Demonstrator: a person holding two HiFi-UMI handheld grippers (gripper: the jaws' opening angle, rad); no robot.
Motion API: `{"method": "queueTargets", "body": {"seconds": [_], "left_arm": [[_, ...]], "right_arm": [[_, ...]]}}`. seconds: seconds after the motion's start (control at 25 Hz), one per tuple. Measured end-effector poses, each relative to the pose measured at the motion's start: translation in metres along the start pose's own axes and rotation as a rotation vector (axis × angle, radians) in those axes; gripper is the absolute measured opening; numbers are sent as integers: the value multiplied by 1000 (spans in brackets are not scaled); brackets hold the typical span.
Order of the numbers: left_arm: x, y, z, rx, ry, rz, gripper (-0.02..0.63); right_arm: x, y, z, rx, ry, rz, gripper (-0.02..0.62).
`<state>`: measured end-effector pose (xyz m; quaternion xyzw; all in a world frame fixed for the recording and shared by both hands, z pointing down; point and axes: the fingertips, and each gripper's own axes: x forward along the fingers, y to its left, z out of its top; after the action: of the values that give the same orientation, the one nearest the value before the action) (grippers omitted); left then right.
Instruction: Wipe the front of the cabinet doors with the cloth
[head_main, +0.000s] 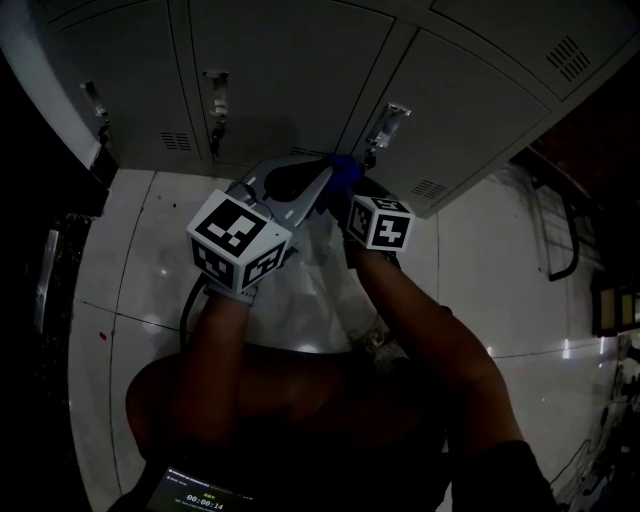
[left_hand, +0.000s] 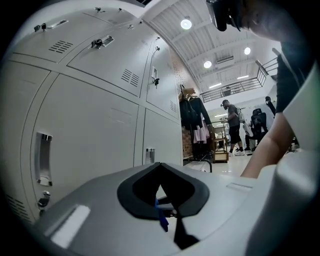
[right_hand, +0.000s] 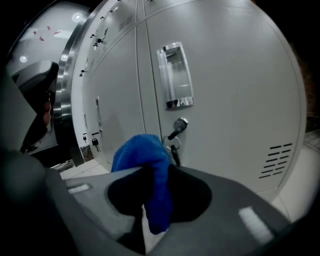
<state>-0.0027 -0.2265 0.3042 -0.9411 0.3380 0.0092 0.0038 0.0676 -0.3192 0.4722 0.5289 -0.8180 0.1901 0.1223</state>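
We clamp the blue cloth in our right tongs before the grey locker door, left tongs closed alongside.

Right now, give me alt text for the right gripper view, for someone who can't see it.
The right tool is shut on a blue cloth that bulges above its jaws, facing a grey cabinet door. The door has a chrome handle, a lock below it with a key in it, and vent slots at lower right.
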Motion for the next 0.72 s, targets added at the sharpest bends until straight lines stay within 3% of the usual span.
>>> {"method": "queueTargets", "body": {"seconds": [0.72], "left_arm": [[3, -6, -4, 12, 16, -13, 0]], "right_arm": [[-51, -135, 5, 5, -49, -245, 77]]}}
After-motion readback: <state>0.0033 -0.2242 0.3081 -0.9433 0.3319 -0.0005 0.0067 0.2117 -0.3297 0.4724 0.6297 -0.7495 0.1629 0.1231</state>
